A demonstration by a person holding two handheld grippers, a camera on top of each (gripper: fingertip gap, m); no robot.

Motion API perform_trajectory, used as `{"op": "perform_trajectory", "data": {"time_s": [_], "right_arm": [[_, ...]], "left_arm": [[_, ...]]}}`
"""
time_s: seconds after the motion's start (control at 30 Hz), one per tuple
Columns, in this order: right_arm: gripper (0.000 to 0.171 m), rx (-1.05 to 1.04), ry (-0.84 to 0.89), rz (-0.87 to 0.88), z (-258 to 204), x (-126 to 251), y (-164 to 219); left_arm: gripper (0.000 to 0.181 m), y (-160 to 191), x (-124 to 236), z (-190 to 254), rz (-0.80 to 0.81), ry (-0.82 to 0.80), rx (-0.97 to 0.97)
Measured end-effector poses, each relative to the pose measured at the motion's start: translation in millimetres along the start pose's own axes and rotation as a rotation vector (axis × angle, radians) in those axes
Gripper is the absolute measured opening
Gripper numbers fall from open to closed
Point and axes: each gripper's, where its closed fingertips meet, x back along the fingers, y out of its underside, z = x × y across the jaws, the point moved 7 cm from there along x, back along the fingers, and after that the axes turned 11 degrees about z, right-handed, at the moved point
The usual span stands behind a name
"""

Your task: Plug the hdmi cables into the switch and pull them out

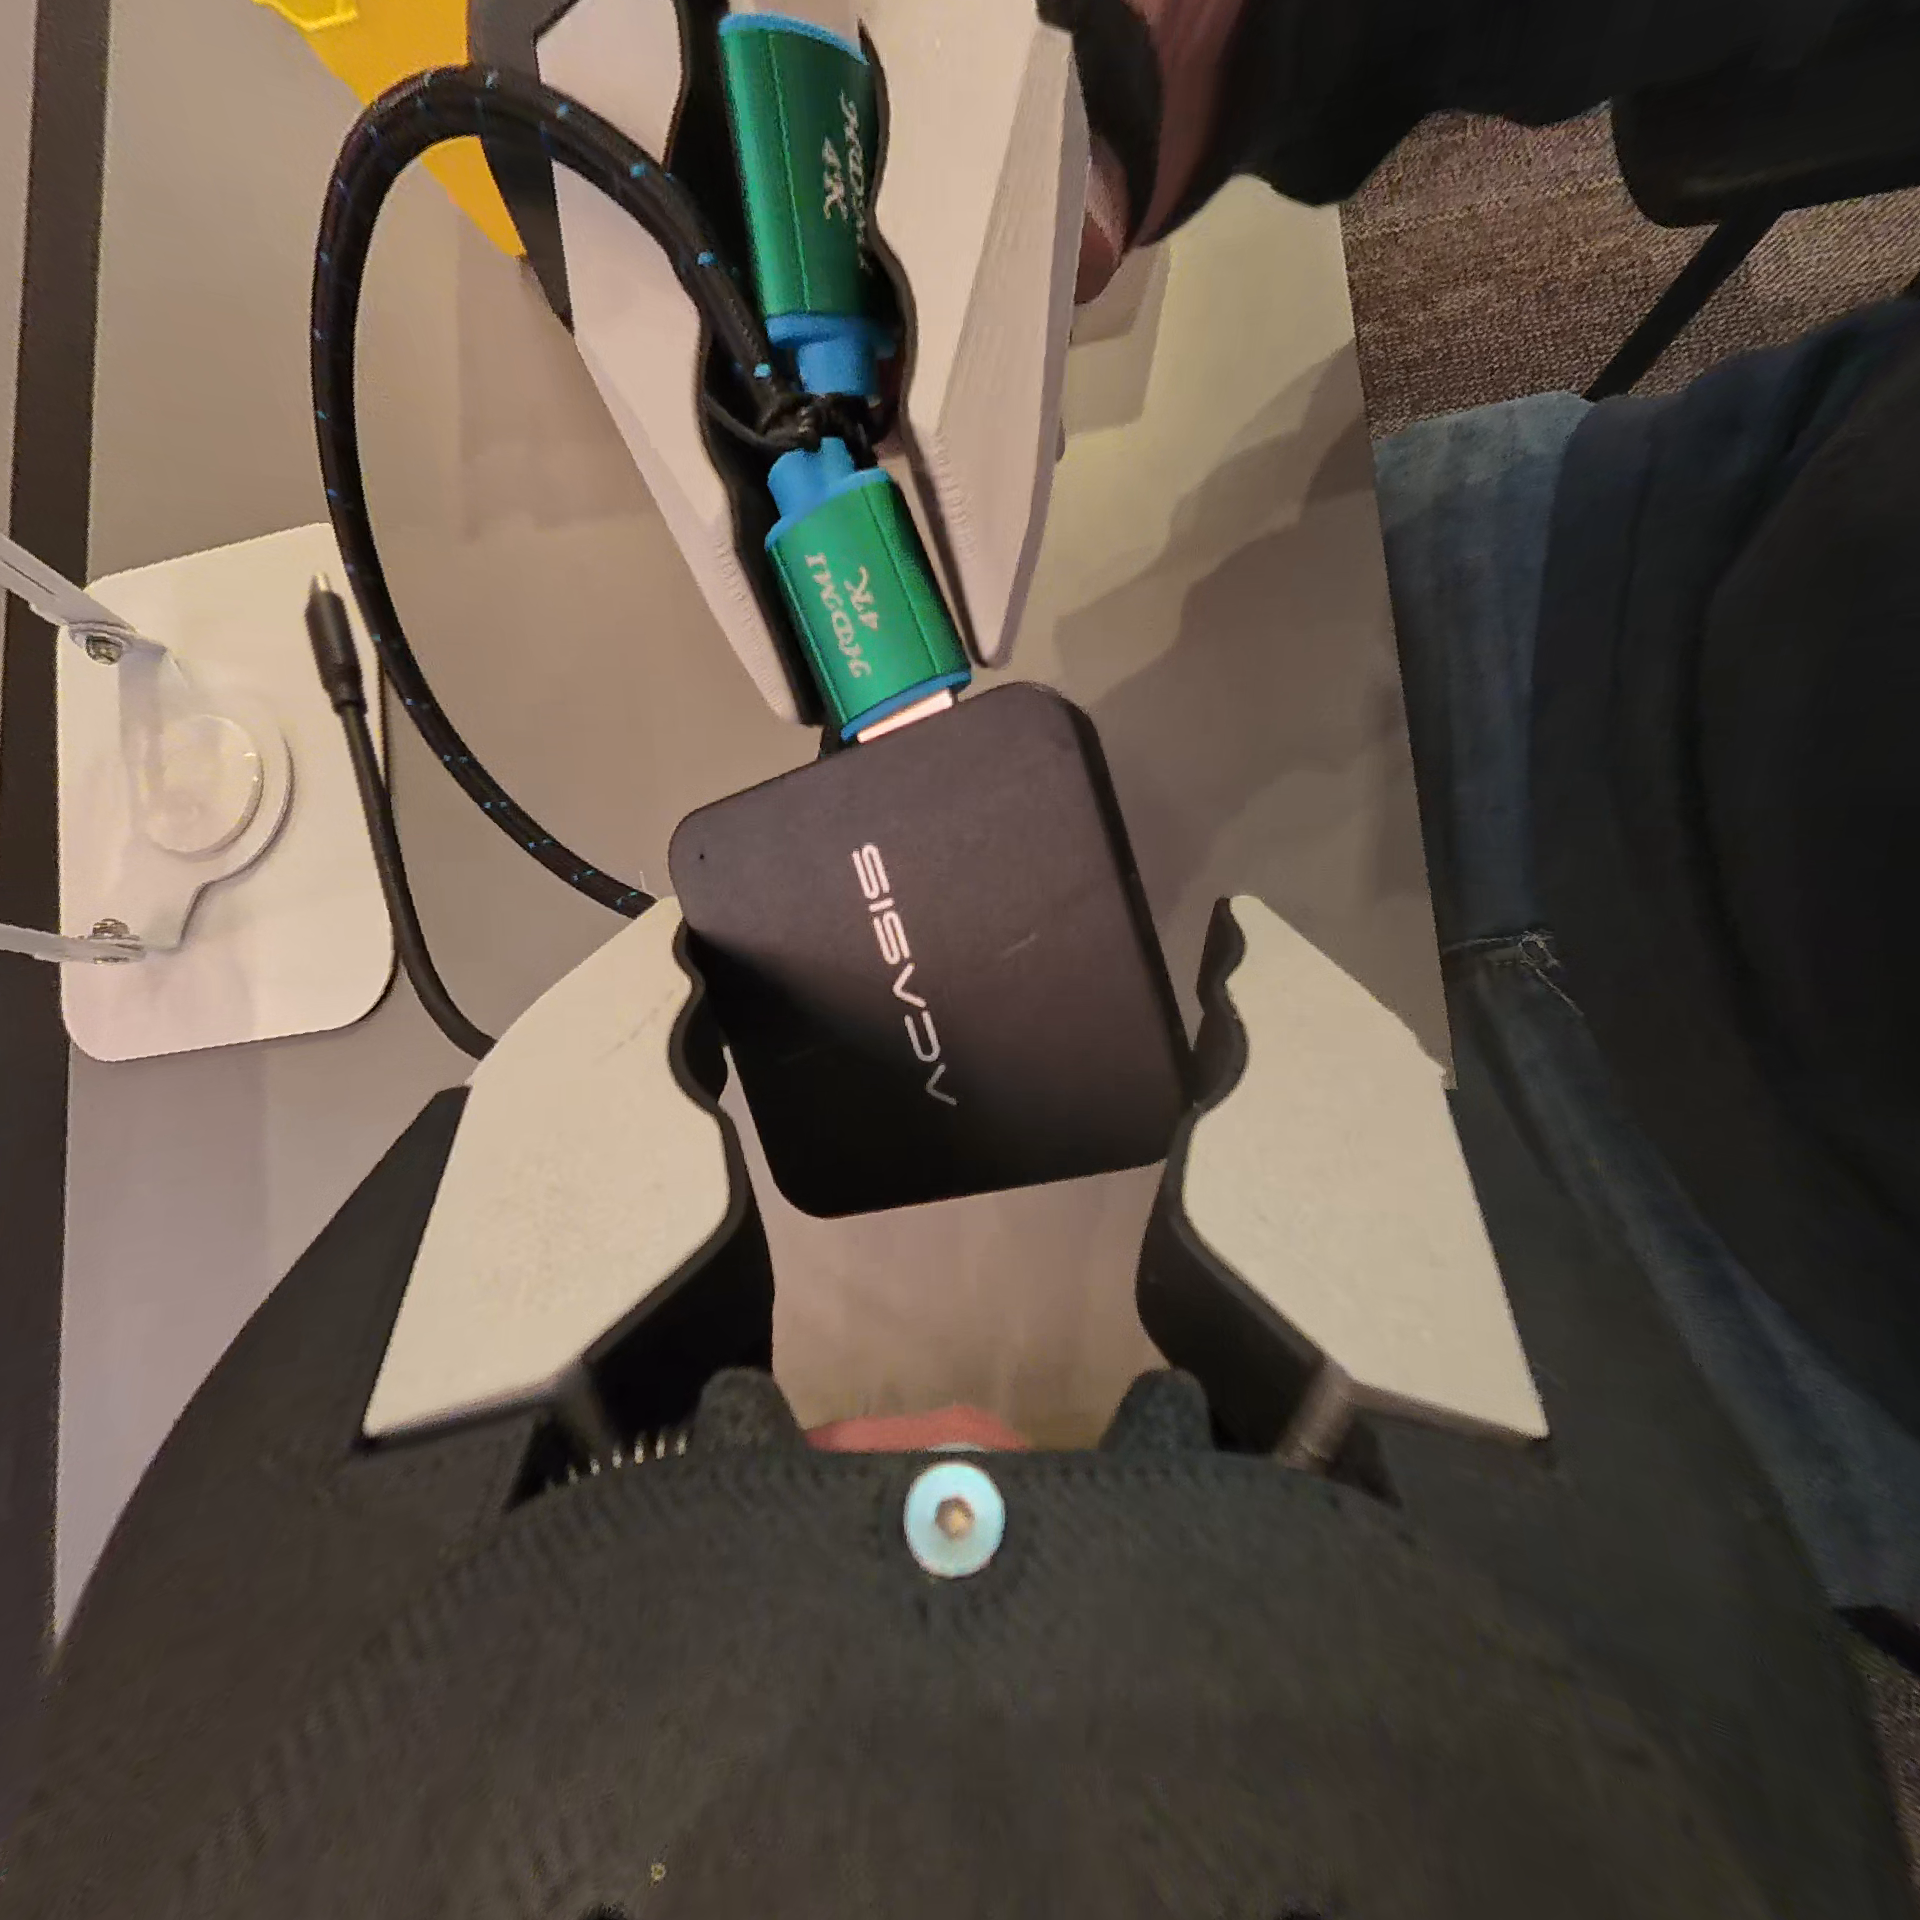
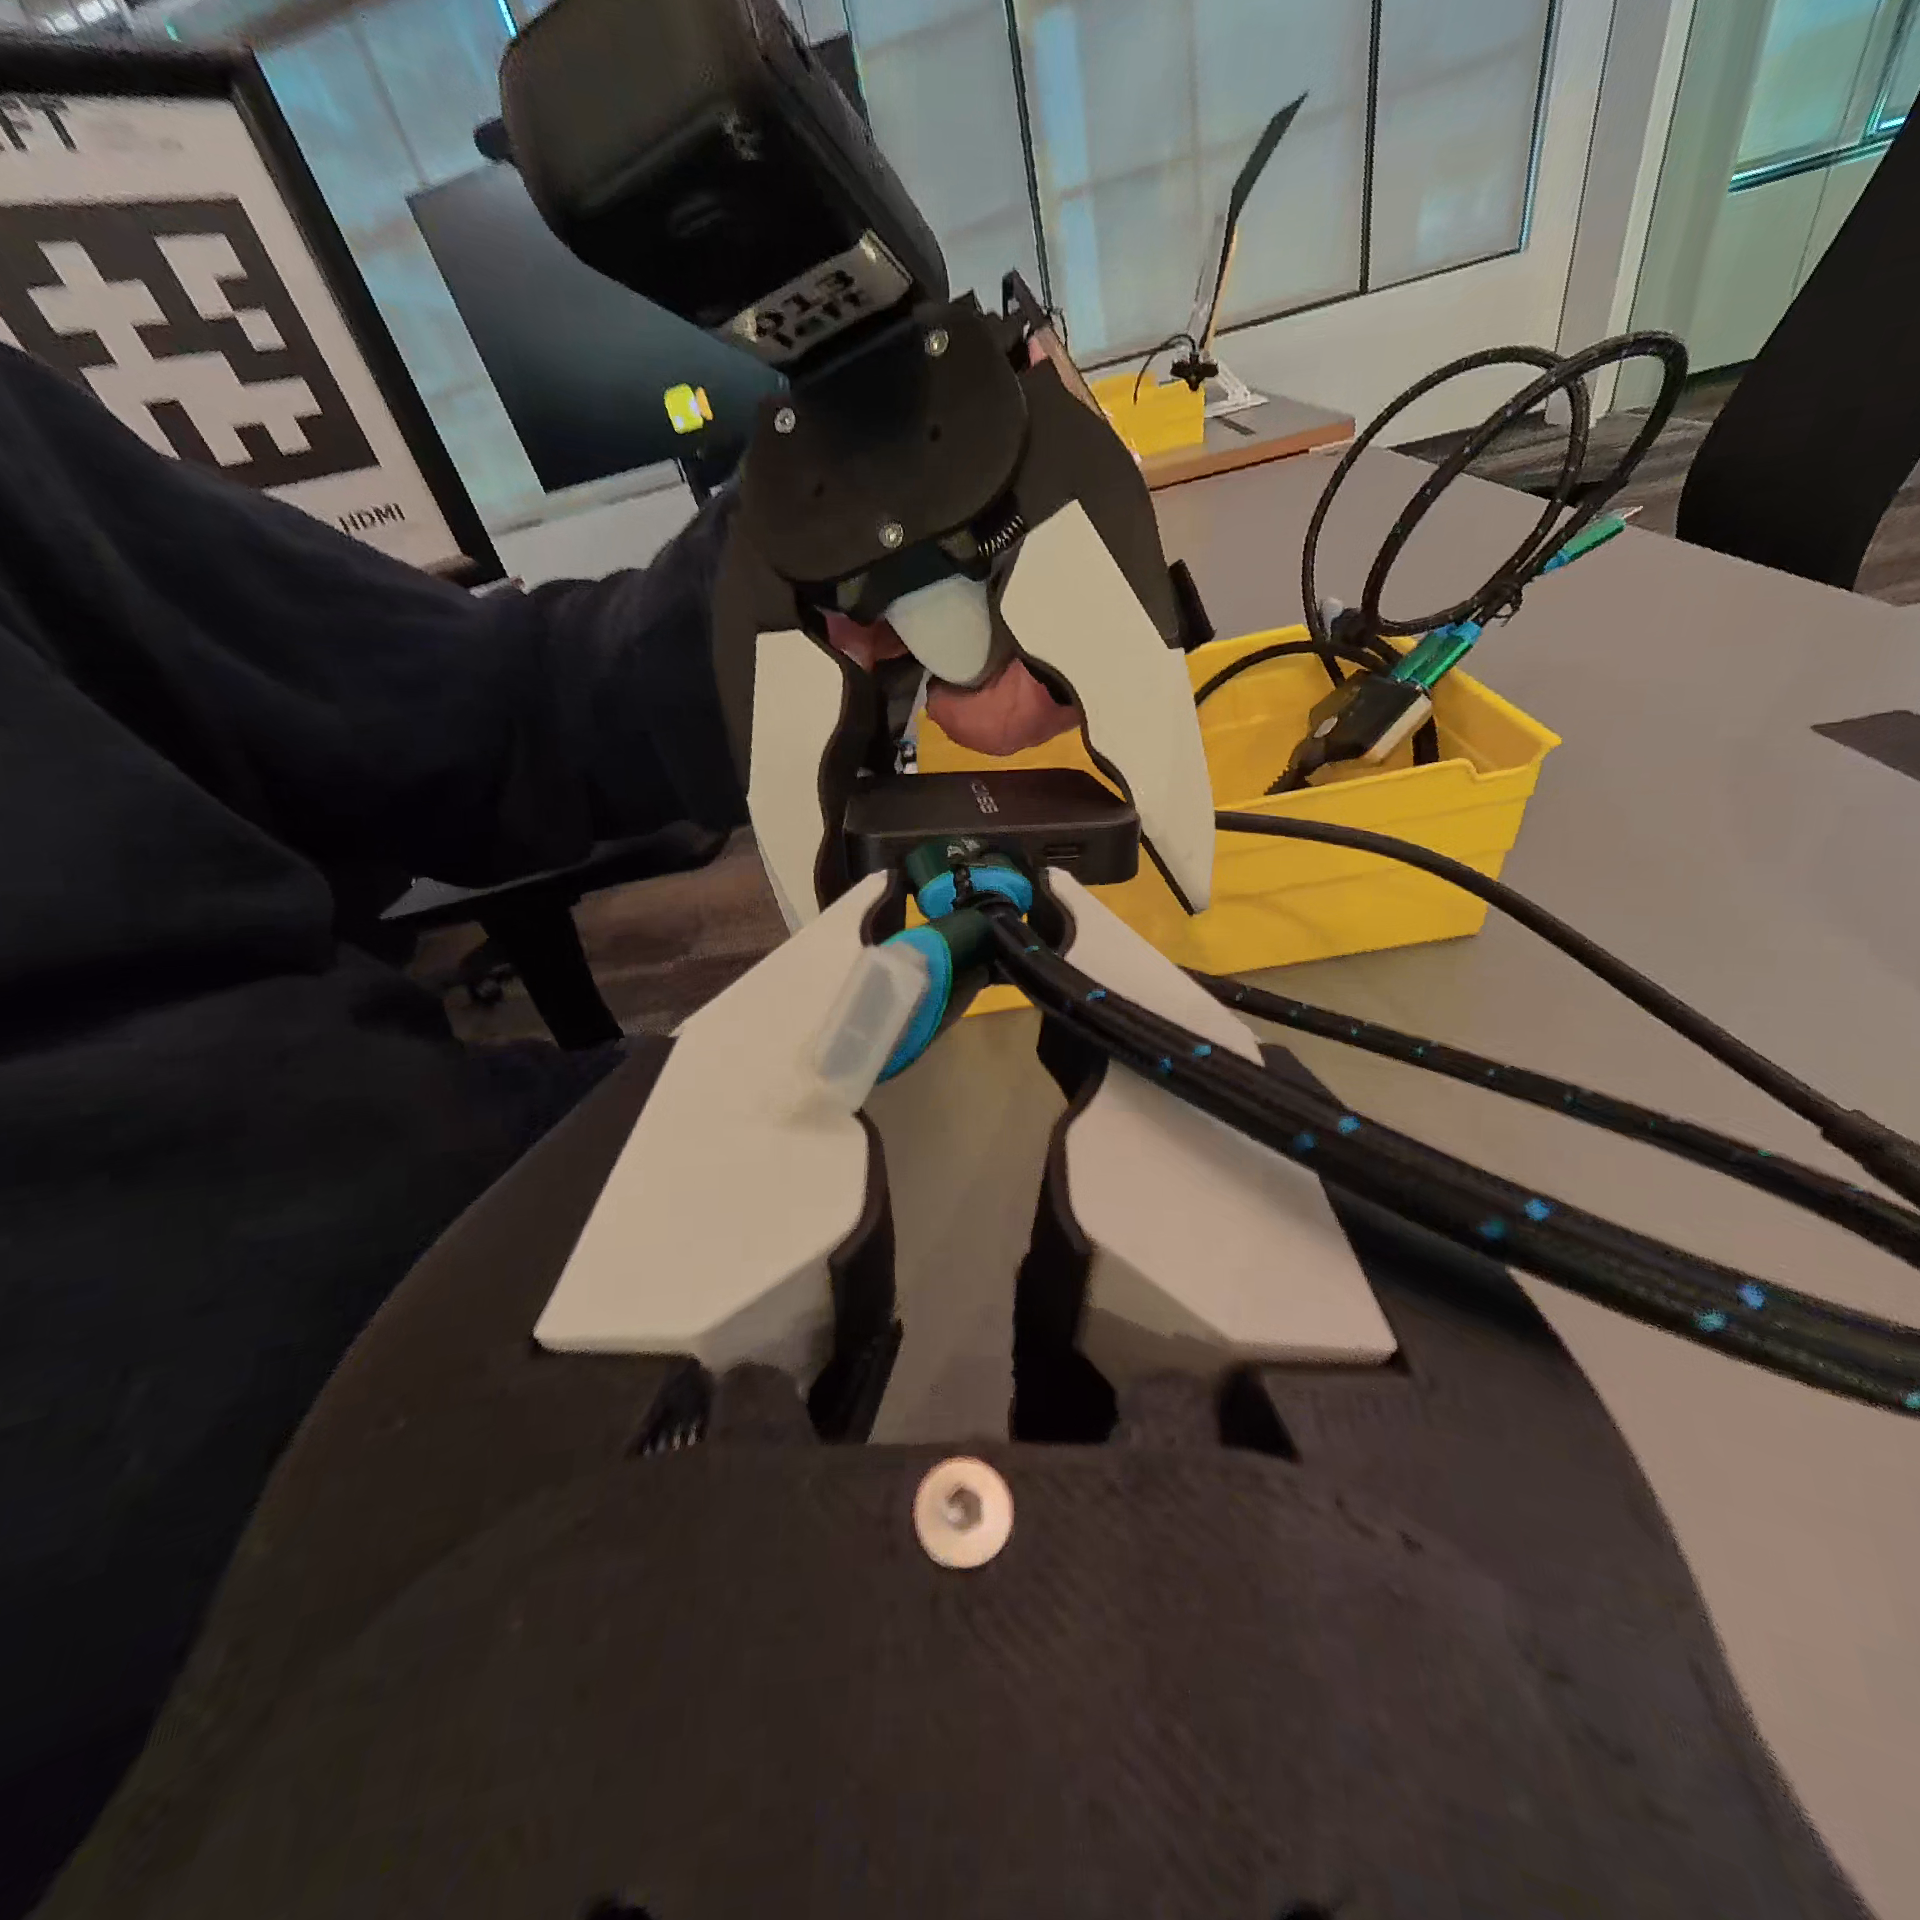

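Note:
My left gripper (image 1: 951, 935) is shut on the black switch box (image 1: 925, 956) and holds it above the grey table (image 1: 1195, 623). My right gripper (image 2: 966, 894) is shut on a green HDMI plug (image 2: 940, 862), also seen in the left wrist view (image 1: 873, 613). The plug's metal tip meets the switch's far edge, and a strip of metal still shows. A second green plug (image 1: 800, 187), with a clear cap (image 2: 862, 1018), is tied to the same black braided cable (image 2: 1351, 1132) and rests along my right gripper's left finger. In the right wrist view the left gripper (image 2: 987, 800) comes down from above onto the switch (image 2: 987, 821).
A yellow bin (image 2: 1351, 831) behind the switch holds another coiled cable and an adapter. A white plate with a clear mount (image 1: 208, 790) and a thin black cable end (image 1: 332, 644) lie on the table. A person's dark sleeve (image 2: 312, 675) and legs (image 1: 1662, 831) are close by. Across from one pair of fingers to the other is roughly 4 centimeters.

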Motion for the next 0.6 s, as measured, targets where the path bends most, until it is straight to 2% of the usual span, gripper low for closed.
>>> {"op": "perform_trajectory", "data": {"time_s": [0.2,0.3,0.37,0.47,0.6], "right_arm": [[0.02,0.034,0.02,-0.03,0.2,2.3,2.0],[0.021,0.011,0.005,0.016,-0.7,2.8,-2.1],[0.029,-0.038,-0.026,0.044,-1.2,4.0,-3.9],[0.05,-0.055,-0.018,0.083,-0.7,5.2,-8.8],[0.046,-0.057,0.001,0.073,0.3,-0.7,-7.0]], "left_arm": [[0.088,1.5,-3.6,-0.3,0.0,0.004,0.02],[0.088,-2.3,-1.6,-0.6,0.012,-0.005,0.02],[0.088,-4.6,-0.2,-1.8,0.009,-0.015,0.013],[0.088,-4.9,-0.2,-3.2,0.007,-0.022,0.015],[0.088,-6.6,-4.4,0.9,-0.012,-0.021,-0.005]]}}
